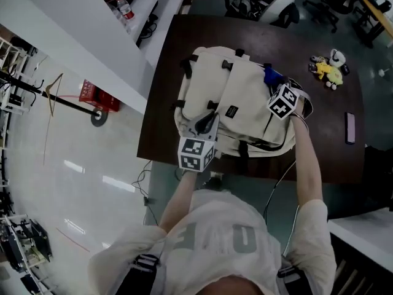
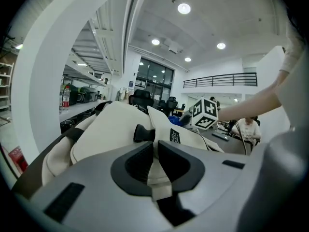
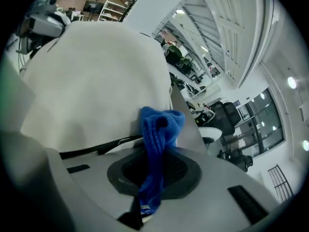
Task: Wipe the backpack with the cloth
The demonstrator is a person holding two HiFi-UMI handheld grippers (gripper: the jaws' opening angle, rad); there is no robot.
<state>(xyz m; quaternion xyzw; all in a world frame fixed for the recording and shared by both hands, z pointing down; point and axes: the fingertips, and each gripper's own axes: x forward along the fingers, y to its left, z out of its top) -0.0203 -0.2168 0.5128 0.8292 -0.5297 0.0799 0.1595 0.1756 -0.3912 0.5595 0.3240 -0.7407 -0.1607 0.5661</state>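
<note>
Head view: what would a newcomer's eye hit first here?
A cream fabric backpack fills the middle of the dark brown table. The right gripper is shut on a blue knitted cloth held against the bag's right side; the left gripper pinches cream fabric at its near edge.

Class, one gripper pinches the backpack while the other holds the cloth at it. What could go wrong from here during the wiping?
The right gripper is shut on only a narrow bunch of the blue knitted cloth; rubbing might tug it from the fingers.
The left gripper pinches just a thin fold of the cream fabric backpack, so it may shift.
The backpack lies close to the dark brown table's near edge and could slide off.
</note>
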